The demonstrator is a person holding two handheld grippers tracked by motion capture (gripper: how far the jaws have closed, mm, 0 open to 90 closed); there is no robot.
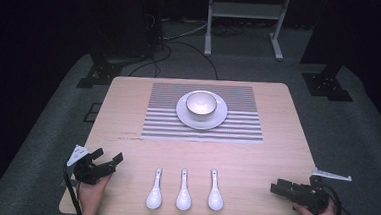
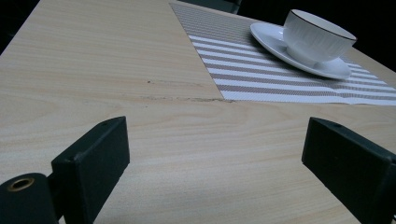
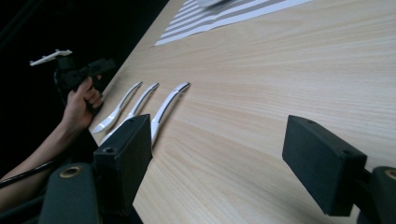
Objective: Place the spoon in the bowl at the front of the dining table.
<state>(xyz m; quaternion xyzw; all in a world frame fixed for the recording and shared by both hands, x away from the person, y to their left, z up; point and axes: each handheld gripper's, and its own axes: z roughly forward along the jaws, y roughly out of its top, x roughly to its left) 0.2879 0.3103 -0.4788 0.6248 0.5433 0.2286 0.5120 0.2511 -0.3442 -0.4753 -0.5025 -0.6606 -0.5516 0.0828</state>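
Spoons: three white spoons lie in a row near the front edge, handles pointing to the bowl, easy to take.
Left gripper: my jaws wide open, holding nothing.
Right gripper: also wide open, empty.
Room: bare table between spoons and placemat.

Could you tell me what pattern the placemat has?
The rectangular woven placemat has grey-and-white stripes, clearest in the high view.
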